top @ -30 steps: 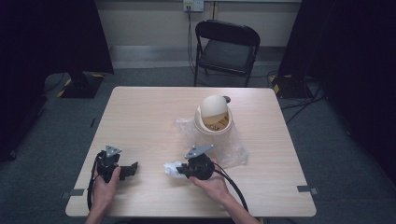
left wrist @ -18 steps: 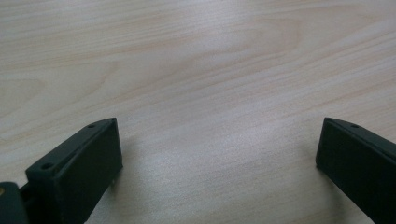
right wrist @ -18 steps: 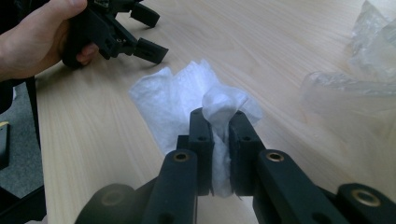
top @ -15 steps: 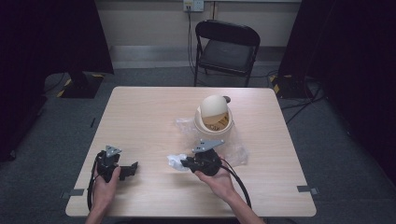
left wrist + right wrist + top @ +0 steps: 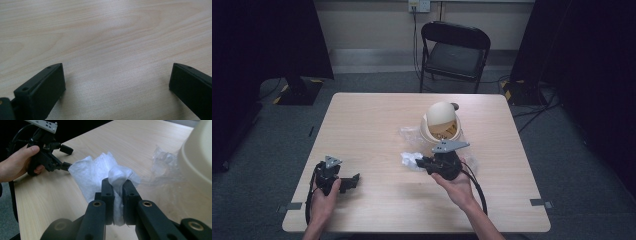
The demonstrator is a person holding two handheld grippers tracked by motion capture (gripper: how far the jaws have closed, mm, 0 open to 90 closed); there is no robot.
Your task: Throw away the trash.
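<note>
One white tissue [image 5: 100,173], one cream bin [image 5: 441,125], one clear plastic bag [image 5: 163,161], two grippers [image 5: 424,163] [image 5: 352,181], one table [image 5: 377,125], one folding chair [image 5: 454,50].

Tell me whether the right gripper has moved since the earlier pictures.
Yes. The right gripper, shut on the white tissue, has shifted rightward and closer to the cream bin.

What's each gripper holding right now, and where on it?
The right gripper is shut on a crumpled white tissue, pinching a bunched fold at its near edge; the rest hangs free ahead. The left gripper holds nothing, its jaws wide open over the table.
</note>
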